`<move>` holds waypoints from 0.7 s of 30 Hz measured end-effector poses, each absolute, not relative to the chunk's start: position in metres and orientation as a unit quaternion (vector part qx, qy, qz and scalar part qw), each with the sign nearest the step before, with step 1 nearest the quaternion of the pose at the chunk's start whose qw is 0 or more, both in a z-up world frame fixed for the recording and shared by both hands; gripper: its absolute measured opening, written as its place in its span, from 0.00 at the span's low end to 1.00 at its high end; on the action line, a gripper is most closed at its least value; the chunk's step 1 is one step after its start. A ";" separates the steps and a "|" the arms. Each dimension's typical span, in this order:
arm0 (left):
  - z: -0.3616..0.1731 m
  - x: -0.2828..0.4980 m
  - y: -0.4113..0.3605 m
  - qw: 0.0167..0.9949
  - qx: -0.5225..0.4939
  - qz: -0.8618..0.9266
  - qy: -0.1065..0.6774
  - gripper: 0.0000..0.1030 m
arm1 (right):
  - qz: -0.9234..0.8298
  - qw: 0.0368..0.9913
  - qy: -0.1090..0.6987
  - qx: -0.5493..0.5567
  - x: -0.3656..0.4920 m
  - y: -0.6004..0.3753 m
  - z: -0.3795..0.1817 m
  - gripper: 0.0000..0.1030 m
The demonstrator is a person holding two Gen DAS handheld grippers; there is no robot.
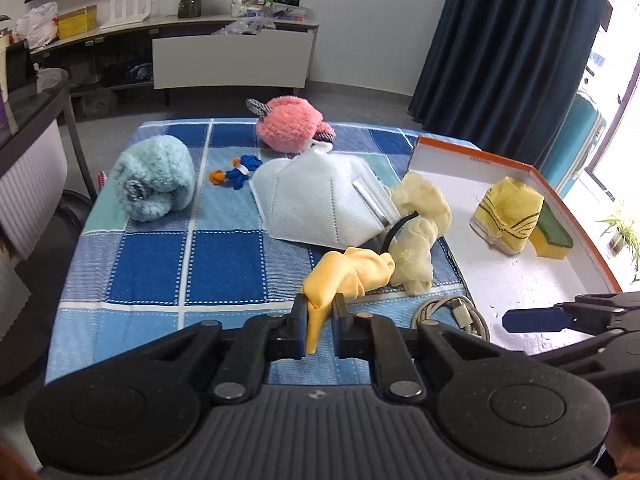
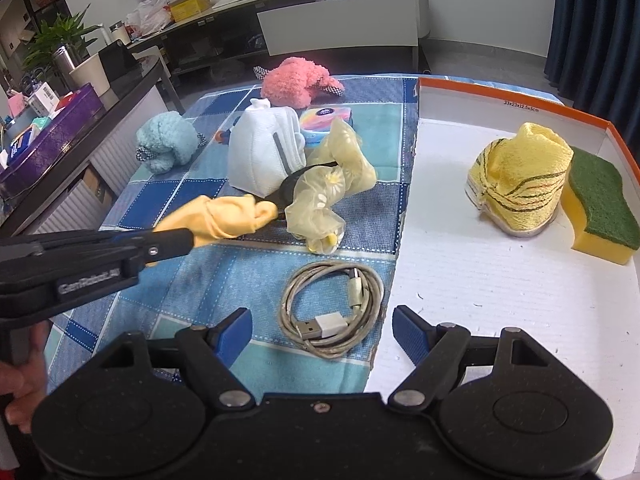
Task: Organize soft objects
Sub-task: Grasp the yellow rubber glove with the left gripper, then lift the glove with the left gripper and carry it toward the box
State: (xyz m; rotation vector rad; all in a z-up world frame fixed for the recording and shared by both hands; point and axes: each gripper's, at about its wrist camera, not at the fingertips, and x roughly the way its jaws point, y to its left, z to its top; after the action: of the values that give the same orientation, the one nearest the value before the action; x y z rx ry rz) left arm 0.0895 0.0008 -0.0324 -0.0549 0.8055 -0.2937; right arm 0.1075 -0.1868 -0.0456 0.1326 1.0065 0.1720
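My left gripper [image 1: 320,312] is shut on one end of a yellow cloth [image 1: 352,270], which trails toward a pale yellow scrunchie [image 1: 420,240]. In the right wrist view the same cloth [image 2: 224,216] hangs from the left gripper [image 2: 192,238]. My right gripper [image 2: 322,328] stands open above a coiled cable [image 2: 332,308], holding nothing. A white face mask [image 1: 320,200], a light blue fluffy item [image 1: 154,178] and a pink fluffy item [image 1: 290,124] lie on the blue checked cloth [image 1: 160,272]. A yellow towel [image 2: 520,176] and a sponge [image 2: 600,208] sit in the white box [image 2: 480,280].
A small blue and orange knot toy [image 1: 236,174] lies between the fluffy items. A round colourful tin [image 2: 326,118] sits behind the mask. The orange-rimmed box takes up the right side. A dark table [image 2: 80,112] with clutter stands to the left.
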 end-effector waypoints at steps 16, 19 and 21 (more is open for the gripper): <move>-0.020 0.070 0.017 0.916 -0.059 -0.112 0.381 0.14 | 0.076 0.874 0.479 -0.041 0.123 -0.158 -0.067 0.92; -0.019 0.068 0.017 0.916 -0.060 -0.111 0.380 0.14 | 0.094 0.874 0.474 -0.048 0.119 -0.152 -0.063 0.76; -0.017 0.066 0.017 0.917 -0.060 -0.109 0.379 0.14 | 0.095 0.876 0.471 -0.039 0.117 -0.153 -0.061 0.75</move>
State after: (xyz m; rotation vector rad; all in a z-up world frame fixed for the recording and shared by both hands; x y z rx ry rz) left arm 0.0662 0.0172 -0.0174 -0.1242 0.7803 -0.2241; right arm 0.1171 -0.1525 -0.0607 -0.0815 0.9823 0.1977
